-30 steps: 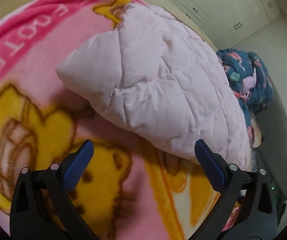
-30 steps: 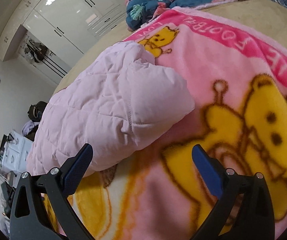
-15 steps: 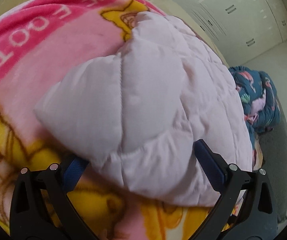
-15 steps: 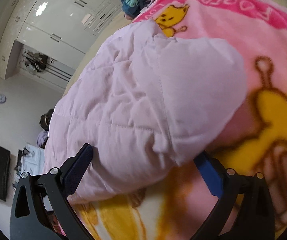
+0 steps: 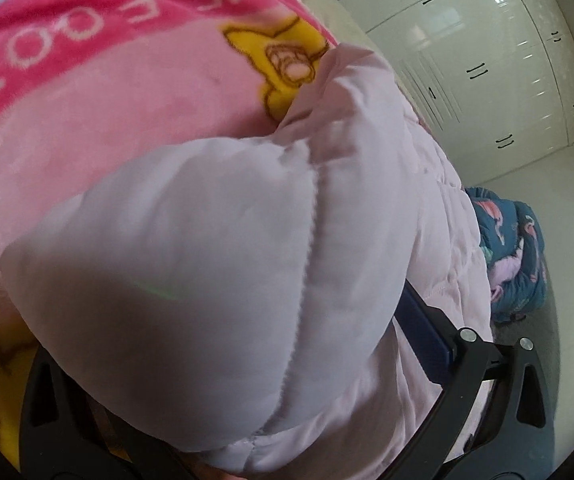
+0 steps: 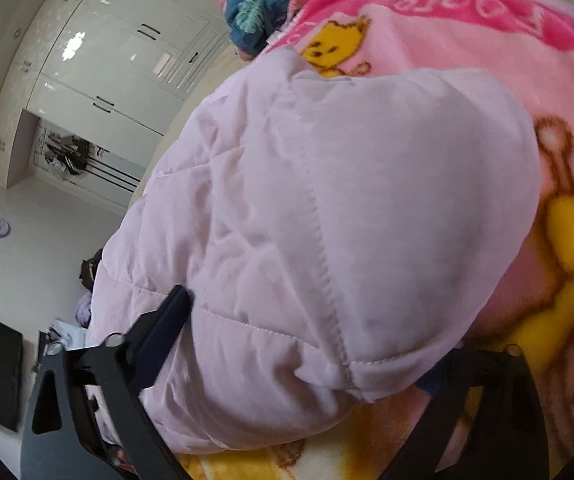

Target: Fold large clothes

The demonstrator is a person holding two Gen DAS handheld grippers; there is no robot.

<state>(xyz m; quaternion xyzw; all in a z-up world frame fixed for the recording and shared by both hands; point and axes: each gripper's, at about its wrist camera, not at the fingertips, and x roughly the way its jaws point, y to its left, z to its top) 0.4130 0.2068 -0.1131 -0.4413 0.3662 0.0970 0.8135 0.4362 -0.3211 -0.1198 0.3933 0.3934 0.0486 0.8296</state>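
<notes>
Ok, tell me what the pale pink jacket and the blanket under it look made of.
Pale pink jacket: looks like smooth woven synthetic shell over padding, matte with slight sheen; stitched quilt lines and puffy panels. Blanket: probably plush fleece; fuzzy nap, printed cartoon pattern.

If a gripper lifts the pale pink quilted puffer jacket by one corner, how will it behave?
The pale pink quilted puffer jacket would probably sag and unfold rather than hold its shape, since its padded panels already bulge and crease at the stitching. It looks light for its bulk. The smooth, slightly shiny fabric may slide against the pink fleece cartoon blanket.
</notes>
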